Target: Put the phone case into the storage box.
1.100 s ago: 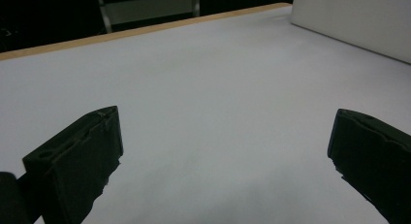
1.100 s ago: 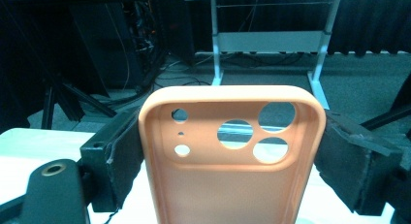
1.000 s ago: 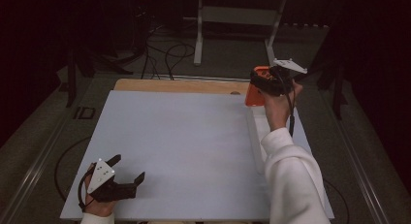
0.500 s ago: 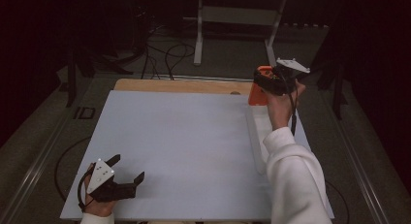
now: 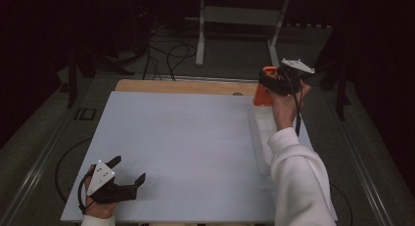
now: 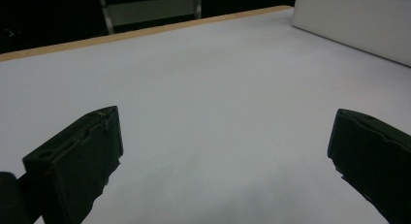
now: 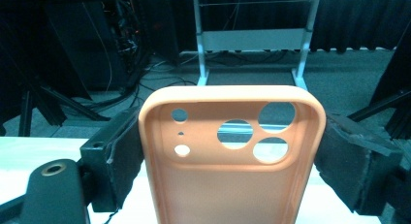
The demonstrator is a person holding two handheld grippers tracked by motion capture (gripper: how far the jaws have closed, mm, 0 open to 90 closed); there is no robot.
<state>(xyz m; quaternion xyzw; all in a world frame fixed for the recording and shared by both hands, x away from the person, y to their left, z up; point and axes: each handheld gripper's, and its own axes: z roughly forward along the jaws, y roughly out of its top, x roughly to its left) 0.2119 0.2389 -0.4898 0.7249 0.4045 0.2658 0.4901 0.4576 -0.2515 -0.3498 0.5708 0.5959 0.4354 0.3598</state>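
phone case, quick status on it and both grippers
Right gripper shut on orange phone case, lifted at table's far right. Left gripper open, near edge. Nothing in the way.

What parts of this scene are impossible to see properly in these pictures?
- Orange phone case: its lower end is cut off by the bottom edge of the right gripper view; in the high view the right gripper covers most of it.
- White box: cut off by the left gripper view's top-right corner.
- Left gripper: hides the hand holding it.

right tool (image 5: 268, 84): grips orange case (image 5: 263, 94), seemingly | left tool (image 5: 128, 171): open
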